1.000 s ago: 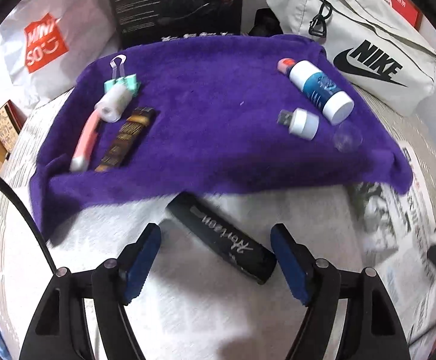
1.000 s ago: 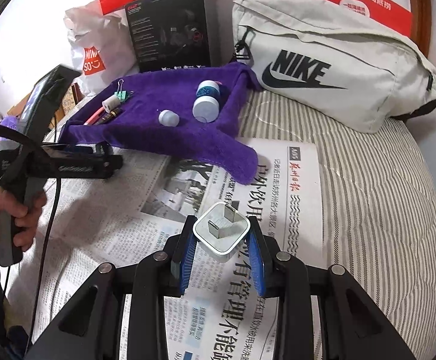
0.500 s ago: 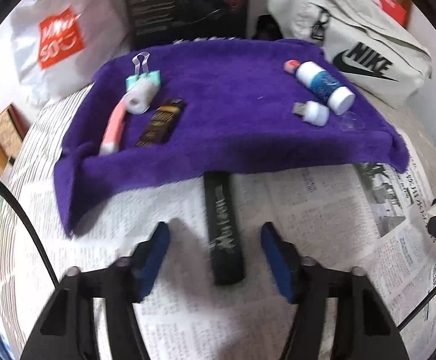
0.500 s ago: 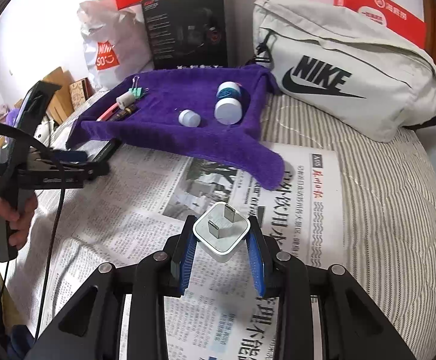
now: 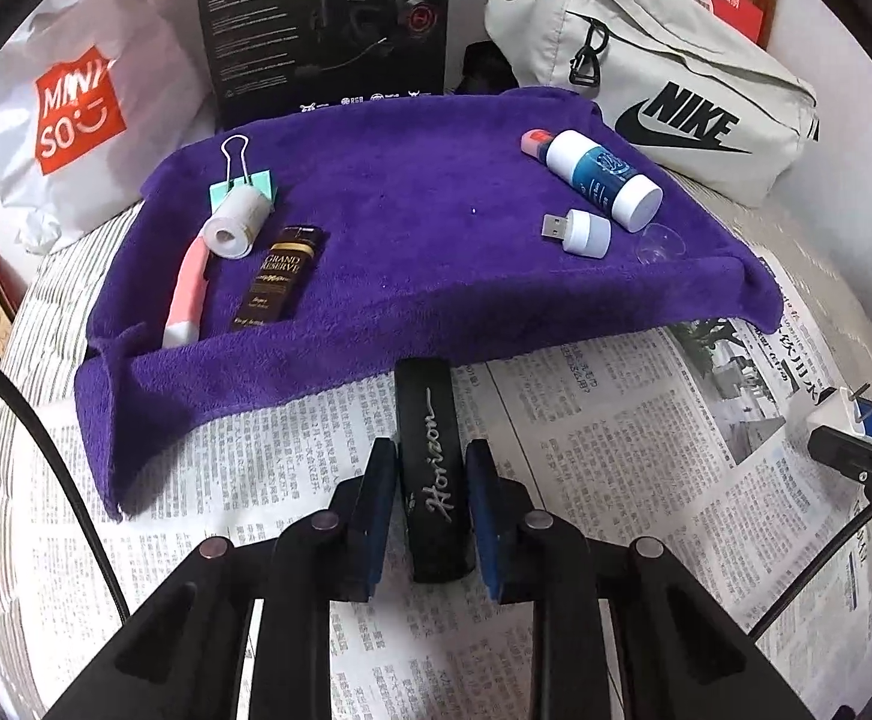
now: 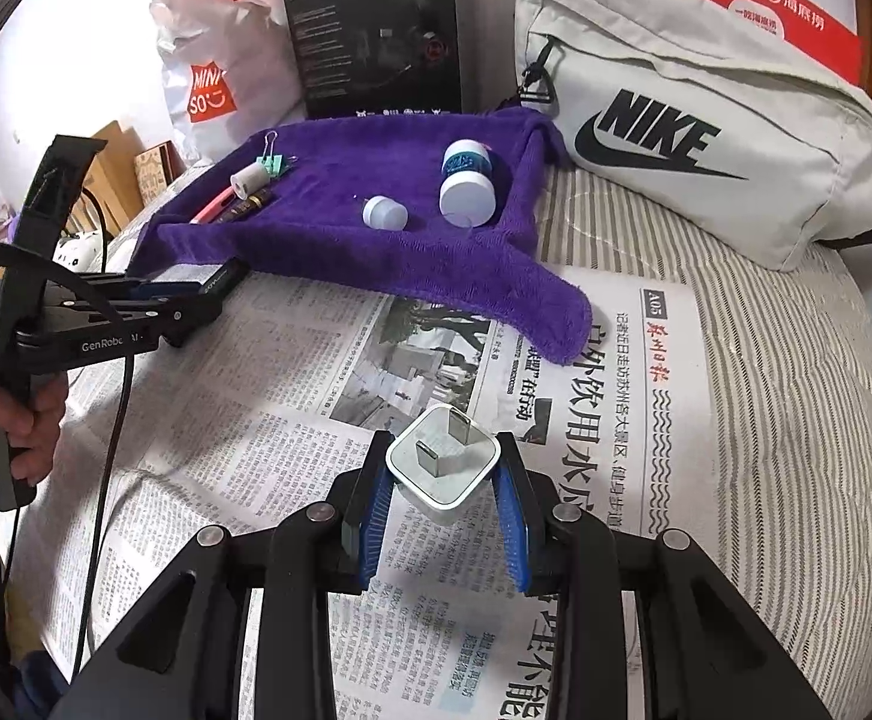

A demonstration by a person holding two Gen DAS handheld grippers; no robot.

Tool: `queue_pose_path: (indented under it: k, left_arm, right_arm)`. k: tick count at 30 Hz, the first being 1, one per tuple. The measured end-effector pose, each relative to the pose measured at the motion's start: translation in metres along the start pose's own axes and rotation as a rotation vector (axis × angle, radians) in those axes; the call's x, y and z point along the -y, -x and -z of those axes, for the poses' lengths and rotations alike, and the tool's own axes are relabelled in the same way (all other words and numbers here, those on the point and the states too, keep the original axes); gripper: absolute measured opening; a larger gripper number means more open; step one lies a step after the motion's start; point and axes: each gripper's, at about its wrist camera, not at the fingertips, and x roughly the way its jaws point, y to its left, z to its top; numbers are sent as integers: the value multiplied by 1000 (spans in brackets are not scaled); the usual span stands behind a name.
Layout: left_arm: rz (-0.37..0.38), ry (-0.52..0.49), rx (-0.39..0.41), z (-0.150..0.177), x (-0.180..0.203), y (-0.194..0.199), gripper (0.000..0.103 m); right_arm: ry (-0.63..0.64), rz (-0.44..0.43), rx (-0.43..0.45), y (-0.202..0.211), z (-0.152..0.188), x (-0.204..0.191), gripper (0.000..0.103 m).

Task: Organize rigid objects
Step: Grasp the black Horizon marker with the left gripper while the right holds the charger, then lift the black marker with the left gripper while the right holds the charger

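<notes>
Since a second ago the left gripper [image 5: 430,504] has closed from wide onto the black Horizon case [image 5: 434,468], which lies on the newspaper [image 5: 616,450] with its far end tucked under the purple towel [image 5: 406,228]. Lifting it could drag that hem and roll the glue stick [image 5: 601,180] or USB light [image 5: 580,229]. Meanwhile the right gripper [image 6: 443,507] pinches the white charger plug [image 6: 443,468], which may slip from its shallow corner grip.

Towel [image 5: 412,222]: solid purple. Newspaper [image 6: 292,420]: black print on white, greyscale photographs. Bedding [image 6: 796,396]: grey-and-white stripes. Case [image 5: 433,468]: black, silver script lettering. Plug adapter [image 6: 442,471]: white. Gripper pads [image 6: 376,516]: blue on black frames. Nike bag [image 6: 706,138]: off-white, black logo. Binder clip [image 5: 243,183]: mint green.
</notes>
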Motion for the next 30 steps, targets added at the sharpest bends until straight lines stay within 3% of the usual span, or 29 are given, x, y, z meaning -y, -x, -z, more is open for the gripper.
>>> queue_pose_path:
  k: [7, 13, 30]
  left_arm:
    - [-6, -9, -9, -7, 0, -4, 23]
    - [37, 4, -22, -2, -4, 0, 21]
    - [97, 23, 11, 2, -26, 37, 21]
  right_arm:
    - [18, -1, -26, -8, 1, -6, 33]
    - [27, 3, -26, -7, -2, -9, 32]
    - [60, -51, 41, 3, -48, -23, 32]
